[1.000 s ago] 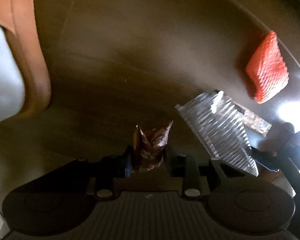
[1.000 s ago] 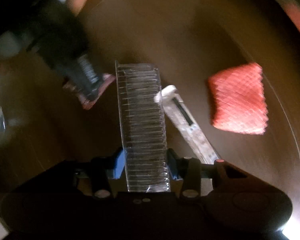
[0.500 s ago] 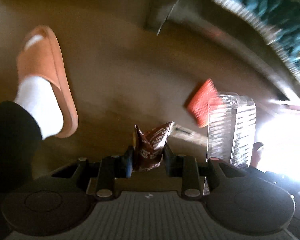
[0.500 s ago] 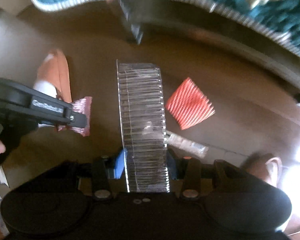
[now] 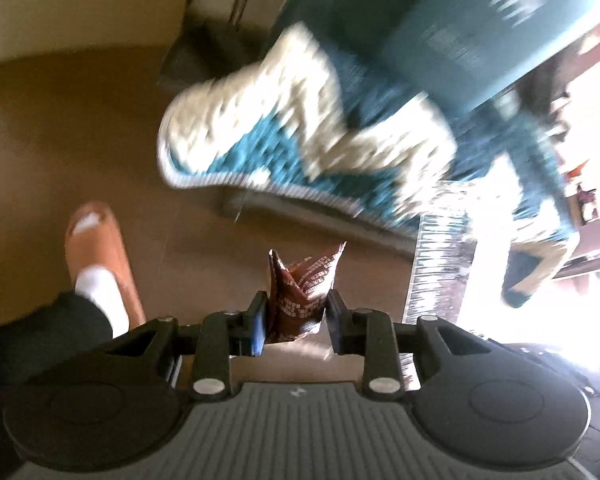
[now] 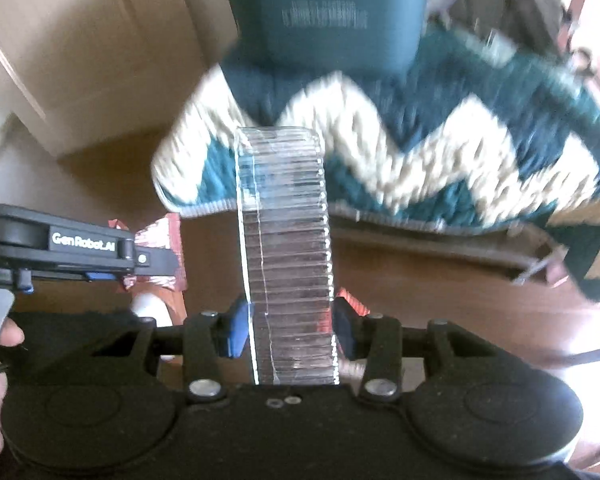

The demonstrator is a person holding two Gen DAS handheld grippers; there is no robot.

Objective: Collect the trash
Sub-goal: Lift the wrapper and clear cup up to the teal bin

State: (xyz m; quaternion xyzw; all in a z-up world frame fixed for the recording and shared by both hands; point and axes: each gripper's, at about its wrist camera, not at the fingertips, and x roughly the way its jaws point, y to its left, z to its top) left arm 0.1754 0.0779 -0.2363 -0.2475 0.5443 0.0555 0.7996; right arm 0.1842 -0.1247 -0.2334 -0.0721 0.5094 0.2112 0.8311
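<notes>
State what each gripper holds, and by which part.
Left gripper: brown wrapper, by its lower end. Right gripper: clear ribbed tray, by its near end.

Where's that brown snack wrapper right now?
The brown snack wrapper is pinched in the left tongs, mid-frame in the left wrist view, with the clear ridged plastic tray to its right.

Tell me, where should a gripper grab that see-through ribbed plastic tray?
Probably just as the right gripper holds it now: across the narrow width near one short end, fingers pressing the two long ribbed sides. The clear ribbed plastic tray is long and slim, so its width fits between the jaws, and the rest sticks straight out ahead.
</notes>
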